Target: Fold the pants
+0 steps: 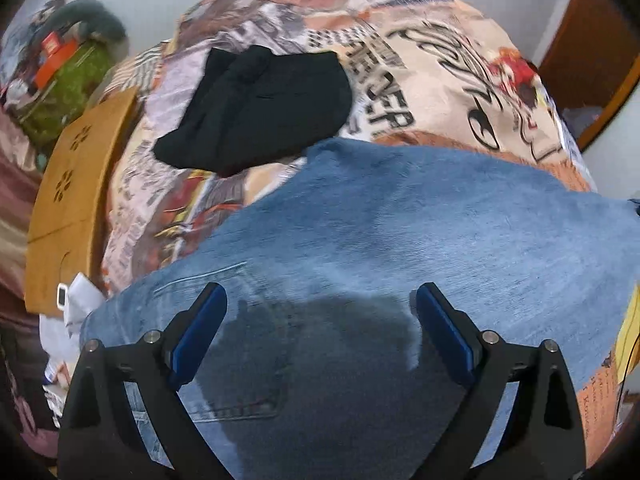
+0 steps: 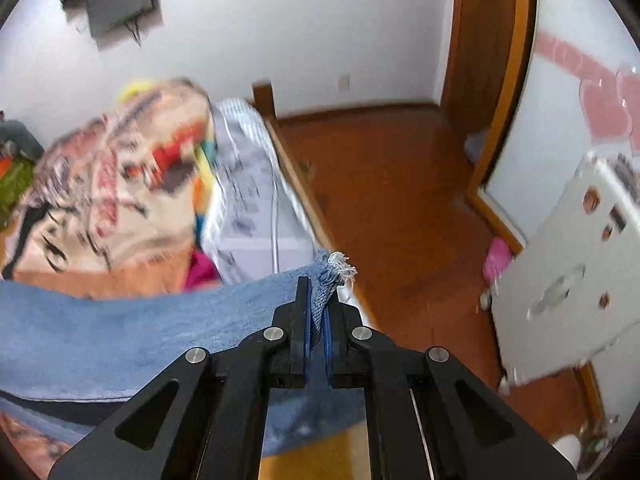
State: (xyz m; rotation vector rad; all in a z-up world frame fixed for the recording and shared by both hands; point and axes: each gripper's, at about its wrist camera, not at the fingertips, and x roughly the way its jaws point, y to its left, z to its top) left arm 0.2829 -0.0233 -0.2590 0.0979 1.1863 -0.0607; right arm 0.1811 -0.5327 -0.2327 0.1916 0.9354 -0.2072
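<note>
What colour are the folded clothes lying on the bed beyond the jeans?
Black. The folded clothes show best in the left wrist view, on the printed bedspread.

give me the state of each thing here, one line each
jeans: spread on the bed, frayed hem corner lifted
left gripper: open above the jeans, holding nothing
right gripper: shut on the frayed hem
black garment: folded, lying on the printed blanket
</note>
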